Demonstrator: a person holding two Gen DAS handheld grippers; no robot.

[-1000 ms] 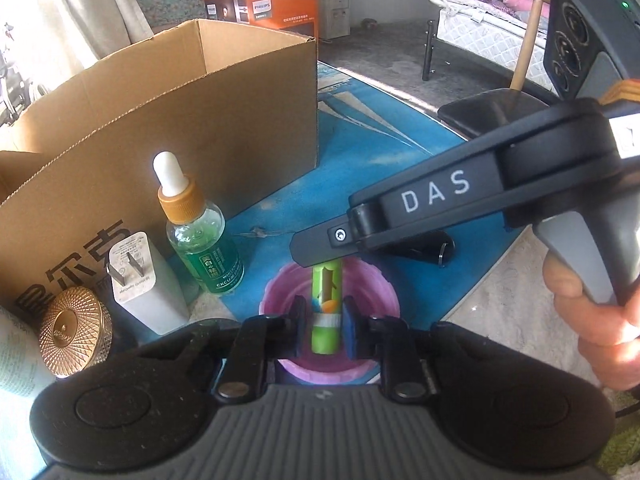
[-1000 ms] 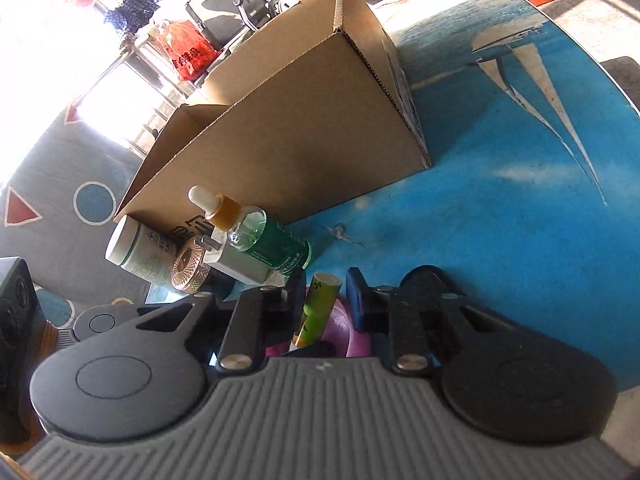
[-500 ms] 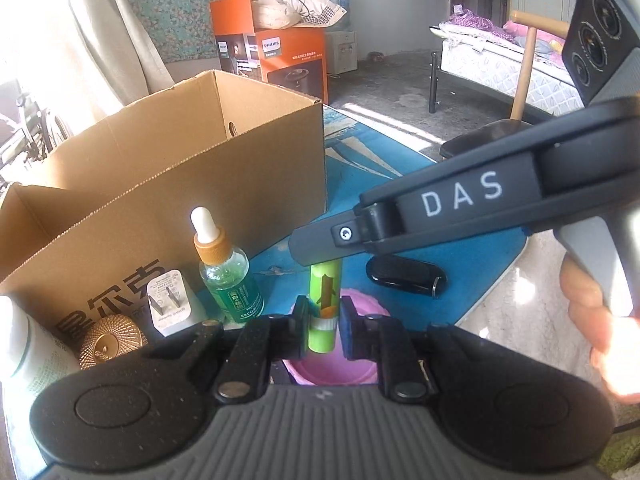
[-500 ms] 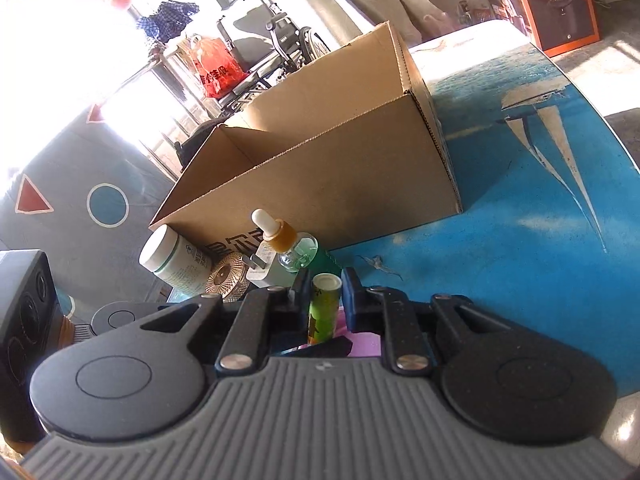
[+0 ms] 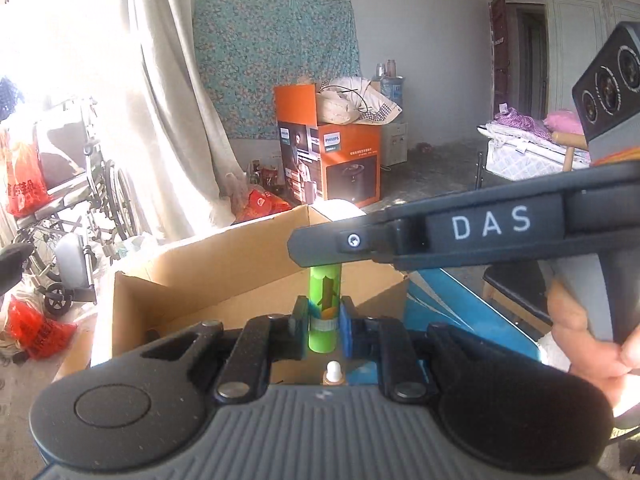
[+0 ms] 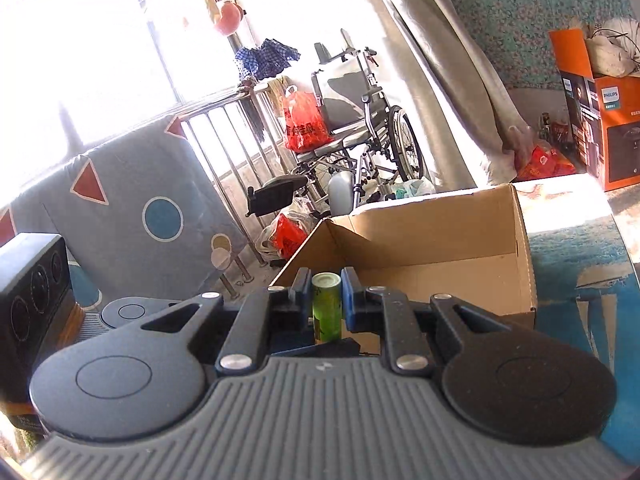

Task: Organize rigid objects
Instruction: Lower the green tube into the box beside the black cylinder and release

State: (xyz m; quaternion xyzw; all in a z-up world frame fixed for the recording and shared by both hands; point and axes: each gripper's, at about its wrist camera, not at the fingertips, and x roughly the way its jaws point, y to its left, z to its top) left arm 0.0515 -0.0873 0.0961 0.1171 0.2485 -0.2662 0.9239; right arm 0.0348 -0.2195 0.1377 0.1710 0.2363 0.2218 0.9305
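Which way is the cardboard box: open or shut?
Open. The cardboard box has its top flaps up, and its bare inner walls show in both wrist views.

Bright sun floods through a large window [image 6: 92,52] and pale curtain [image 5: 160,112]. A wheelchair [image 6: 360,128] stands by the railing [image 6: 240,128]; a floral cloth [image 5: 276,60] covers the grey wall [image 5: 420,40].
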